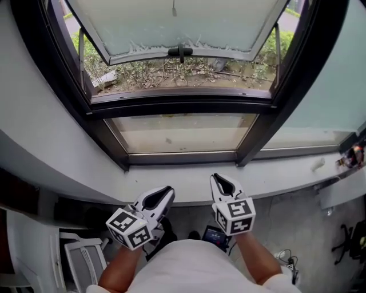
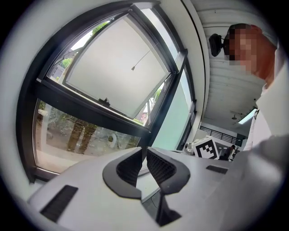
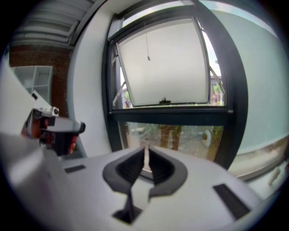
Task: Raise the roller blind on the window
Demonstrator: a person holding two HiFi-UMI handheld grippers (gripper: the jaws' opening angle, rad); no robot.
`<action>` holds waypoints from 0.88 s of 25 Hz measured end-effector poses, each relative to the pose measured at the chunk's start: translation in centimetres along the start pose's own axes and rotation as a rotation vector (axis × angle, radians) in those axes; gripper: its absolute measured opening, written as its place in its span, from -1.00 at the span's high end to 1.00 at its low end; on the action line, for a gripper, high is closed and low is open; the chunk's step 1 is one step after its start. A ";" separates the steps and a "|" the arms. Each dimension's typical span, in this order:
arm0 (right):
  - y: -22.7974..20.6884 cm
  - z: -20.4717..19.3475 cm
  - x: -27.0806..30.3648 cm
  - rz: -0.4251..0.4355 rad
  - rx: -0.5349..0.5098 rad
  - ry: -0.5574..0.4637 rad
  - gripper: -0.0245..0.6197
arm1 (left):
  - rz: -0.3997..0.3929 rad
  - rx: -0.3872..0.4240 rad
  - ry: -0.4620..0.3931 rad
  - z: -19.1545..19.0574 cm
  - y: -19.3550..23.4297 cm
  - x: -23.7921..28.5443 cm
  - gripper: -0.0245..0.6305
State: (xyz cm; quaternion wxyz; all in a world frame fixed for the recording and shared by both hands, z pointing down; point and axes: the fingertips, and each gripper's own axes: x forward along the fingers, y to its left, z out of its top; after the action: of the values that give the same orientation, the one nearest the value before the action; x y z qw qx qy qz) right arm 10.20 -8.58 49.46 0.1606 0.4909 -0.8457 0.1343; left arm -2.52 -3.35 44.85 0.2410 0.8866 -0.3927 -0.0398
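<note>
As things stand: approach step, blind untouched.
Blind: down over the upper sash, pull hanging on it, well above the claws.
Left claw: closed, empty.
Right claw: closed, empty.
Next, likely: raise one claw, open it, grip pull.

The window frame is dark metal with a dull satin finish. The lower pane is smooth, glossy glass. The blind looks like pale, matt cloth. The sill is smooth and white. The left tongs and right tongs are matt grey plastic with ribbed black pads.
</note>
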 end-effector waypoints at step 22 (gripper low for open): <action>0.2 -0.4 -1.6 0.112 -0.054 -0.011 0.79 | 0.109 0.036 -0.060 -0.3 -2.8 -1.5 0.77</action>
State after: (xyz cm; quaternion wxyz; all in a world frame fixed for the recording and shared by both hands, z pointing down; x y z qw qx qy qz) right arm 10.80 -7.02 49.14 0.1614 0.4390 -0.8760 0.1175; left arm -1.60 -0.55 43.71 0.2149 0.8665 -0.4482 -0.0460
